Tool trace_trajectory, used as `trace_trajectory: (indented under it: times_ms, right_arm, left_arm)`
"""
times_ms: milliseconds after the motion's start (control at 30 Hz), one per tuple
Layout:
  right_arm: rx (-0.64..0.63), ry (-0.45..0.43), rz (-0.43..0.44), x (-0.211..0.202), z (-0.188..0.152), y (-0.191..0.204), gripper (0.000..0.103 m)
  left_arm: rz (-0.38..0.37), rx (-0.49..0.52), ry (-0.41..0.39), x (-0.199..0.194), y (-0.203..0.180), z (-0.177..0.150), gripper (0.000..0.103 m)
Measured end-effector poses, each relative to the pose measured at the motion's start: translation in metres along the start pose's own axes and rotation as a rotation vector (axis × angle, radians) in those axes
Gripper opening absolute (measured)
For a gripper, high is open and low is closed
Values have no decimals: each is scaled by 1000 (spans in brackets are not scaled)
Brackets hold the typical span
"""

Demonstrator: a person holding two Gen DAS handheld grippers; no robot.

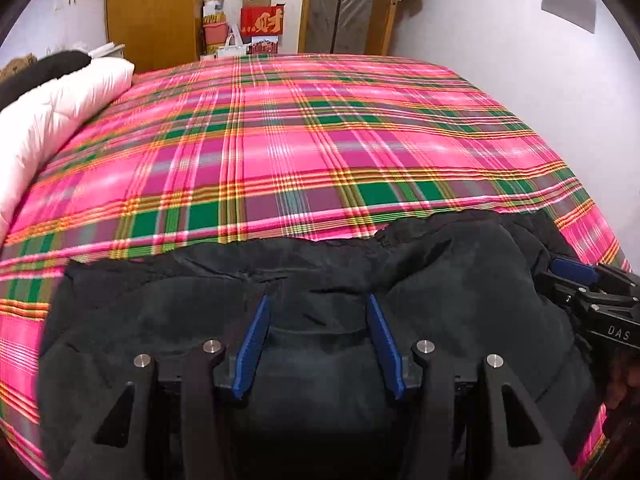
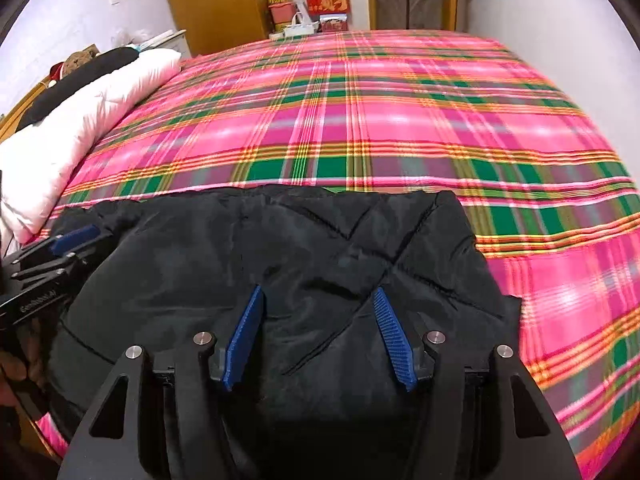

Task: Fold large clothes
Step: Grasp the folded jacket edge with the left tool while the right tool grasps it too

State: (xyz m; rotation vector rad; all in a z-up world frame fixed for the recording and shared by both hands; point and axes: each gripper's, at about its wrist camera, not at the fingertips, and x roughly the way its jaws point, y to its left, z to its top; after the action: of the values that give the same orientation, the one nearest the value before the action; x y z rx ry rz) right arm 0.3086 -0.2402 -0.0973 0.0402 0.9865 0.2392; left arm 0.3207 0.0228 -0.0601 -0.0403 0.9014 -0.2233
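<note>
From the left wrist view, the left gripper (image 1: 316,300) stands with its blue fingers (image 1: 252,354) spread wide above the black padded jacket (image 1: 200,320), gripping nothing; whether the tips touch the cloth I cannot tell. The jacket lies bunched at the near edge of the plaid bed cover (image 1: 320,140), with bare plaid beyond its far hem. The right gripper (image 1: 576,276) shows at the jacket's right side. From the right wrist view, the right gripper (image 2: 318,292) is likewise unclenched over the jacket (image 2: 280,248), and bare bed cover (image 2: 400,120) lies right of the jacket. Only here the jacket's right edge shows whole, with a white quilt (image 2: 100,104) to its left.
</note>
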Motion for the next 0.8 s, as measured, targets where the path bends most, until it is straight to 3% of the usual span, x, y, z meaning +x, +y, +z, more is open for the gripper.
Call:
trace_trajectory:
  times_ms: [533,800]
  right_arm:
    - [4,-46,-1,29,-10,-4,61]
    - [12,-65,9,31,-12,-5,61]
  left_arm:
    - [64,27,-11,20,-11,-14,54]
    - [59,23,-18,24,-9,-15,54]
